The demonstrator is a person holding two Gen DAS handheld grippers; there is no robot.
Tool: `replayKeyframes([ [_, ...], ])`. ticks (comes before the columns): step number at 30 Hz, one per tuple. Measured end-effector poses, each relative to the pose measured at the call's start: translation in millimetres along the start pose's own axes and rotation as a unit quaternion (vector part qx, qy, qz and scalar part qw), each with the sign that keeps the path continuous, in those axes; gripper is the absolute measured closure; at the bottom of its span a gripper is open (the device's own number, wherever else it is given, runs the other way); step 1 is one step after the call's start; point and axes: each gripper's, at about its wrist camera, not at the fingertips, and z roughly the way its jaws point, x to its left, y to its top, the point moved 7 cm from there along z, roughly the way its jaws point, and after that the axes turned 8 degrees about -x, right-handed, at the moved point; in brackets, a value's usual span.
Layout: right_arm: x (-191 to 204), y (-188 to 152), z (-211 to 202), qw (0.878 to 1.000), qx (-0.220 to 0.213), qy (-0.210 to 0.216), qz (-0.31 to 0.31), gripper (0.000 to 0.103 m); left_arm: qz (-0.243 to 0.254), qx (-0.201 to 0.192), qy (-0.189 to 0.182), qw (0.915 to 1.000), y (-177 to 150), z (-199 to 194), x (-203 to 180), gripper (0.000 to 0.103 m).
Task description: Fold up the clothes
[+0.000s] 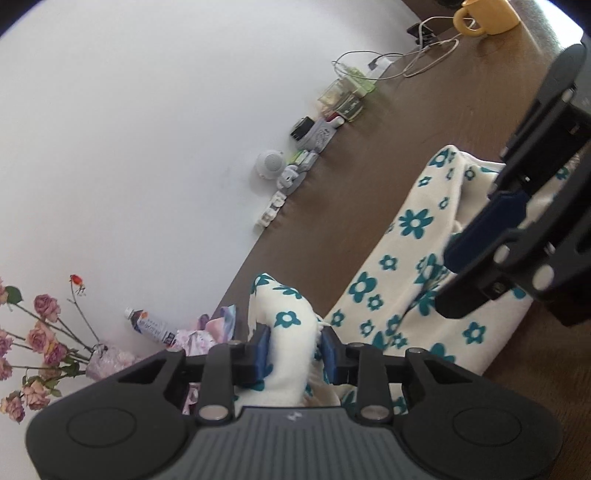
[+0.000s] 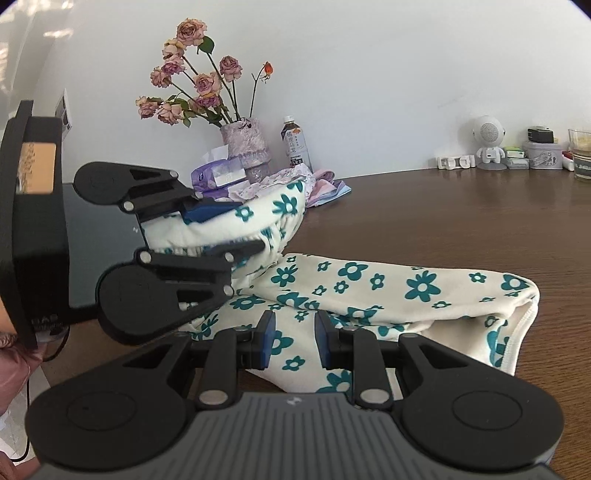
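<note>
A cream garment with teal flowers (image 1: 406, 240) (image 2: 406, 288) lies lengthwise on the brown table (image 2: 461, 214). My left gripper (image 1: 295, 350) is shut on a bunched end of it; the right wrist view shows that gripper (image 2: 229, 232) at the left, holding the elastic edge raised off the table. My right gripper (image 2: 295, 339) hovers low over the middle of the garment. Its blue pads (image 2: 267, 339) stand apart, and flat cloth shows through the gap. In the left wrist view the right gripper (image 1: 448, 284) is at the right, above the cloth.
Along the wall stand a vase of dried roses (image 2: 245, 147), a bottle (image 2: 295, 146), a tissue pack (image 2: 218, 175), pastel clothes (image 2: 325, 188), a small white robot figure (image 2: 487, 142) and jars. A yellow mug (image 1: 484, 16) and cables (image 1: 417, 62) lie further down the table.
</note>
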Motion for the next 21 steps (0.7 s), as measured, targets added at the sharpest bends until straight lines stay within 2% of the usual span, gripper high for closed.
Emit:
replayKeyframes([
  [2,-5.6,0.8,-4.9,1.0,-0.004,-0.01,0.003,0.08,0.007,-0.002,-0.01,0.9999,0.5,1.9,-10.8,0.078],
  [6,-16.1,0.8,-12.1,1.0,-0.008,-0.026,0.01,0.08,-0.014,-0.014,-0.029,0.9994,2.3,1.7,-17.5,0.078],
  [10,-21.4,2.3,-13.0,0.999,-0.009,-0.037,0.012,0.08,-0.042,-0.027,-0.055,0.9972,5.4,-1.5,-21.7,0.065],
  [12,-23.3,3.8,-12.1,0.999,-0.008,-0.043,0.012,0.08,-0.082,-0.039,-0.081,0.9925,8.2,-10.8,-13.2,0.064],
  [14,-24.8,5.7,-11.3,0.999,-0.008,-0.05,0.012,0.08,-0.142,-0.051,-0.103,0.9832,8.0,-22.4,5.3,0.064],
  [17,-26.2,8.3,-9.9,0.998,-0.007,-0.059,0.013,0.08,-0.244,-0.063,-0.114,0.9612,-3.4,-37.0,46.3,0.064],
  [21,-21.4,9.0,-1.6,0.998,0.001,-0.06,0.011,0.08,-0.347,-0.055,-0.086,0.9324,-38.5,-39.6,99.3,0.064],
])
